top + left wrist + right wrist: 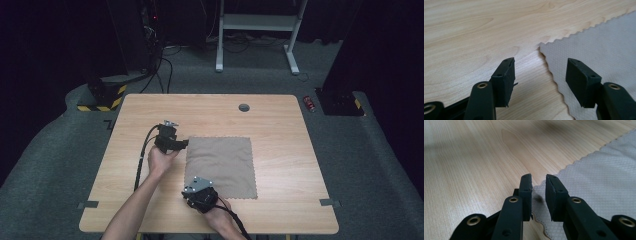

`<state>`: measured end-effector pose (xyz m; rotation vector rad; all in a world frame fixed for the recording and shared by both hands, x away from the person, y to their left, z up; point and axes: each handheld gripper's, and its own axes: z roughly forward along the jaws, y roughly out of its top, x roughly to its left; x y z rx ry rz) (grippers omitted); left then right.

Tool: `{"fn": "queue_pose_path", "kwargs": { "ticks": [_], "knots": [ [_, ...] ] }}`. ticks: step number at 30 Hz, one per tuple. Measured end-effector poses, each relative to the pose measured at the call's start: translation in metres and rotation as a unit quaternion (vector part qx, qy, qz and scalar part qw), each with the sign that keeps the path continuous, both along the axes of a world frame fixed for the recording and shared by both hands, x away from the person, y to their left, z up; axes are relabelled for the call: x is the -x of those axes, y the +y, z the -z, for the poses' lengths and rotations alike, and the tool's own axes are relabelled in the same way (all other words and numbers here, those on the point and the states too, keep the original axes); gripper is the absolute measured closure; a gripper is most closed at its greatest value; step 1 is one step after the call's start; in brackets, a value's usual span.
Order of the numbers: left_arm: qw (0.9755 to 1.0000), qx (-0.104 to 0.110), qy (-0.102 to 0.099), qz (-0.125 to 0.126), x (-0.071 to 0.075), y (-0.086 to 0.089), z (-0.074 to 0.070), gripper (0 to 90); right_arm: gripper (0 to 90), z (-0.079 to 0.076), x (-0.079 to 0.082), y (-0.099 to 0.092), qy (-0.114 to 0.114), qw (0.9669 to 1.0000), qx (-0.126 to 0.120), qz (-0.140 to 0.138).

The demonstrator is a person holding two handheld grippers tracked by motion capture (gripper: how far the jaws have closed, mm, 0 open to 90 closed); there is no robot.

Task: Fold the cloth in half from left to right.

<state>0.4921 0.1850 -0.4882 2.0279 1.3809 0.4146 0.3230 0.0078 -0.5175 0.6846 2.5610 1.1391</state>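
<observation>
Grey-brown cloth [222, 167]: square, pinked edges, lying flat on the counter [280, 125], a little right of centre and toward the person's side.
Surface: pale wood-grain counter with a round grommet [243, 107] near the far edge.
Left gripper [184, 144]: held at the cloth's far-left corner; in the left gripper view [539, 72] the jaws stand wide, one pad over bare wood, the other over the fabric, with the corner [541, 45] just ahead between them. Nothing held.
Right gripper [191, 186]: held at the cloth's near-left corner; in the right gripper view [538, 195] the jaws are narrow with a slim gap left, the corner edge of the cloth [586, 185] lying under and between the pads. Whether fabric is already pinched cannot be told.
Step in hand (judged): taking hold of the two left corners, most likely as the start of a fold.
Progress (judged): early; the cloth lies flat and unfolded.
Next move calls for: the left jaws to come down astride the corner and close on it; the right jaws to close fully on their corner; both grips firm enough that the thin fabric lifts cleanly.
Risk (judged): a pad sliding over the flat fabric and closing on nothing.
</observation>
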Motion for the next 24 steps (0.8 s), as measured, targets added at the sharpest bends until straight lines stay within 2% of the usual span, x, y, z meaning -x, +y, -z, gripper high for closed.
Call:
{"fn": "queue_pose_path", "kwargs": {
  "ticks": [3, 4, 6, 10, 15, 18, 21, 24],
  "knots": [
    [1.0, -0.008, -0.004, 0.0, -0.005, -0.002, -0.001, 40.5, 74.8, 0.002, 0.001, 0.002, 0.002, 1.0, 0.006, -0.005],
    [1.0, -0.009, -0.002, 0.002, -0.007, -0.003, -0.002, 40.4, 74.5, 0.003, 0.001, 0.004, 0.005, 0.9998, 0.016, -0.007],
    [1.0, -0.002, -0.007, 0.0, -0.009, -0.005, -0.001, 40.5, 74.6, 0.005, 0.002, 0.004, 0.008, 0.9998, 0.016, -0.007],
    [0.9998, -0.013, 0.011, 0.005, -0.02, -0.011, 0.006, 40.3, 74.5, 0.005, 0.002, 0.003, 0.011, 0.9998, 0.015, -0.006],
    [0.9999, 0.005, 0.016, -0.004, -0.031, -0.015, 0.012, 42.4, 74.4, 0.005, 0.003, 0.003, 0.011, 0.9998, 0.015, -0.005],
    [0.9999, -0.006, 0.015, 0.0, -0.036, -0.02, 0.015, 44.4, 68.8, 0.005, 0.003, 0.003, 0.014, 0.9998, 0.013, -0.011],
    [0.9997, -0.007, 0.021, 0.002, -0.038, -0.025, 0.019, 47.3, 68.8, 0.005, 0.005, 0.004, 0.01, 0.9997, 0.017, -0.012],
    [0.9998, -0.017, 0.014, 0.004, -0.039, -0.028, 0.02, 52.1, 69.3, 0.005, 0.005, 0.005, 0.009, 0.9997, 0.018, -0.011]
  ]
}}
